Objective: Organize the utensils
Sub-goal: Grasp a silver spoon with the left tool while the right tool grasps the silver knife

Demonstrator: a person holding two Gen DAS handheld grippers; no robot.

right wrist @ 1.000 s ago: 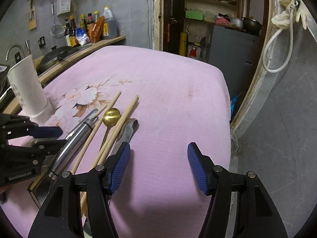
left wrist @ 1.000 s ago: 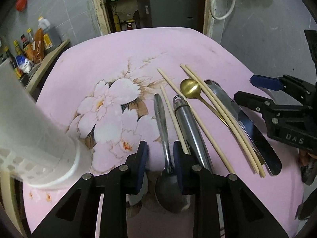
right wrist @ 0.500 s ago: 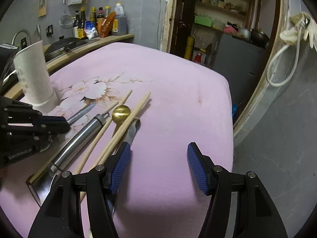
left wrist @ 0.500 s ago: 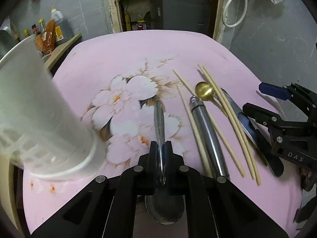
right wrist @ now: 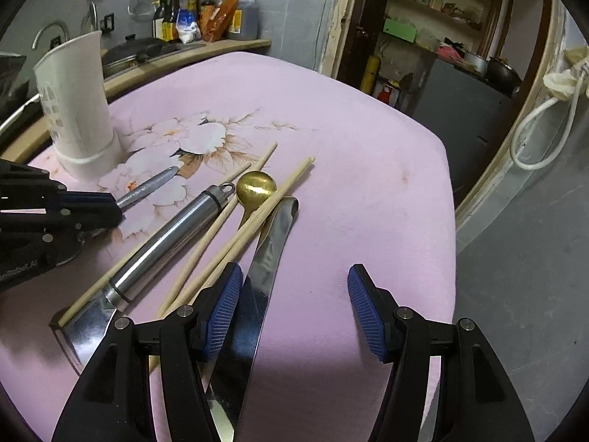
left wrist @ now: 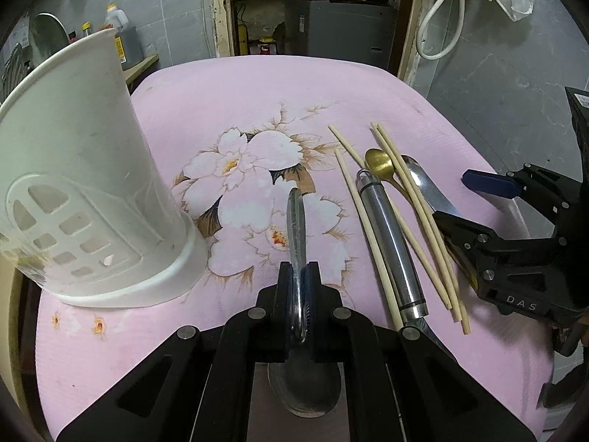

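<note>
My left gripper point(left wrist: 299, 294) is shut on the handle of a silver spoon point(left wrist: 296, 228), lifted a little off the pink flowered cloth point(left wrist: 239, 110), bowl toward the camera. A white utensil holder point(left wrist: 73, 169) stands at the left; it also shows in the right wrist view point(right wrist: 79, 107). On the cloth lie wooden chopsticks point(left wrist: 416, 210), a gold spoon point(left wrist: 379, 164), a steel-handled tool point(left wrist: 390, 243) and a shiny knife point(right wrist: 265, 261). My right gripper point(right wrist: 294, 309) is open, low over the knife and cloth.
Sauce bottles point(right wrist: 206, 14) and a pan stand on the counter behind the table. A doorway with shelves and a grey cabinet point(left wrist: 338, 33) lies beyond the far edge. The table's right edge drops to a grey floor point(right wrist: 533, 258).
My left gripper closed on the silver spoon's handle and raised it, swinging toward the white holder. My right gripper stayed open and shifted slightly left over the knife.
</note>
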